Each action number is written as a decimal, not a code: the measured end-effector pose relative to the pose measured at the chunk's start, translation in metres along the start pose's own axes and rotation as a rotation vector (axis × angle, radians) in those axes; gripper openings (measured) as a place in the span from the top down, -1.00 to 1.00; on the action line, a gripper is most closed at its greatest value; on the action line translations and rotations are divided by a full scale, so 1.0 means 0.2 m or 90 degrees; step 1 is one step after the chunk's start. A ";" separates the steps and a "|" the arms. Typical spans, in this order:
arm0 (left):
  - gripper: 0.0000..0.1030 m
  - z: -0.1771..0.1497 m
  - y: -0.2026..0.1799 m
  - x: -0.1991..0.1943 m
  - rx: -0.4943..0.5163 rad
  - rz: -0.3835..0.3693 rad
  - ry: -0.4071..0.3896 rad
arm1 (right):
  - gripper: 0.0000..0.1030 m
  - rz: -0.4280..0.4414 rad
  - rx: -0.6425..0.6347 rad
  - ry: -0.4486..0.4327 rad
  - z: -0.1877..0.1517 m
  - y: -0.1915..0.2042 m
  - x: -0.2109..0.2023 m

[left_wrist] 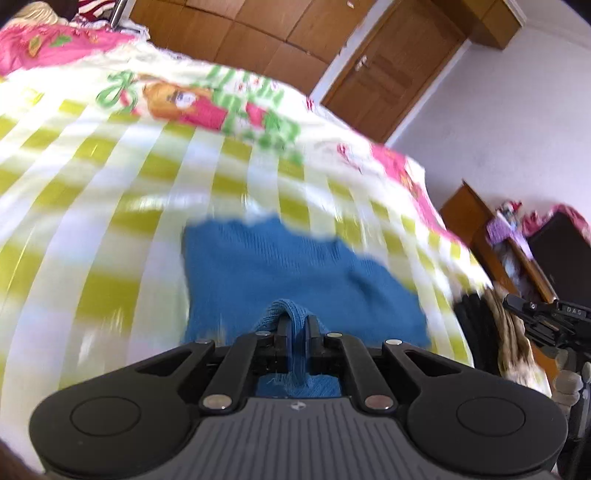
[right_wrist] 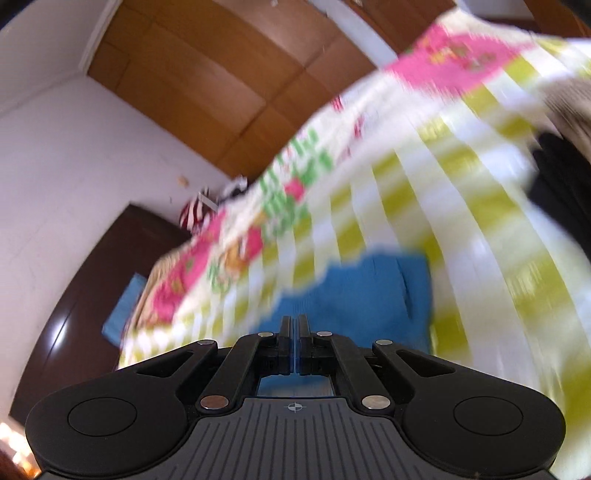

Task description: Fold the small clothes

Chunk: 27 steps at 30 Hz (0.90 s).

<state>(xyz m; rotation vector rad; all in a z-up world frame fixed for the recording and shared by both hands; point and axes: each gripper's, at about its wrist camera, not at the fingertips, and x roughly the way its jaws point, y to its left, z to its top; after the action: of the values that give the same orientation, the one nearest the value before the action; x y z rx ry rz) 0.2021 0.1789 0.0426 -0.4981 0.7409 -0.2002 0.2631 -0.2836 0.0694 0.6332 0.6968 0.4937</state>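
Lifting the blue knit (left_wrist: 295, 266) off the bed (left_wrist: 110, 177), your left tongs (left_wrist: 295, 326) pinch only a bunched edge, your right tongs (right_wrist: 294, 326) sit fully closed on a sliver at most, so it could slip.

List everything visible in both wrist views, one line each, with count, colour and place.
blue knit garment: one, blue, on the bedspread, a fold pinched in the left gripper.
bedspread: one, white with yellow-green checks and a pink cartoon print, covering the bed.
wardrobe: one, brown wood, beyond the bed.
door: one, brown wood, in the white wall.
dark headboard: one, dark brown, at the bed's end.
dark clothing: a pile, black and tan, at the bed's edge.
left gripper: one, black, shut on the blue fabric.
right gripper: one, black, shut; blurred, so any grip unclear.
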 end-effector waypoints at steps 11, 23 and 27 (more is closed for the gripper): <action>0.58 -0.15 0.14 0.18 -0.042 -0.008 0.060 | 0.77 -0.051 -0.393 0.255 -0.50 0.12 0.17; 0.58 -0.18 0.19 0.12 -0.064 -0.005 0.060 | 0.37 0.051 -0.342 0.371 -0.48 0.08 0.49; 0.58 -0.18 0.18 0.13 -0.057 -0.008 0.063 | -0.08 0.097 -0.348 0.375 -0.49 0.11 0.41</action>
<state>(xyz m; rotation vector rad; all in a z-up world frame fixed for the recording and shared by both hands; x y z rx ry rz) 0.1963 0.1874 -0.0139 -0.5820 0.8458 -0.2056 0.2433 -0.1818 -0.0089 0.0114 1.0161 0.9905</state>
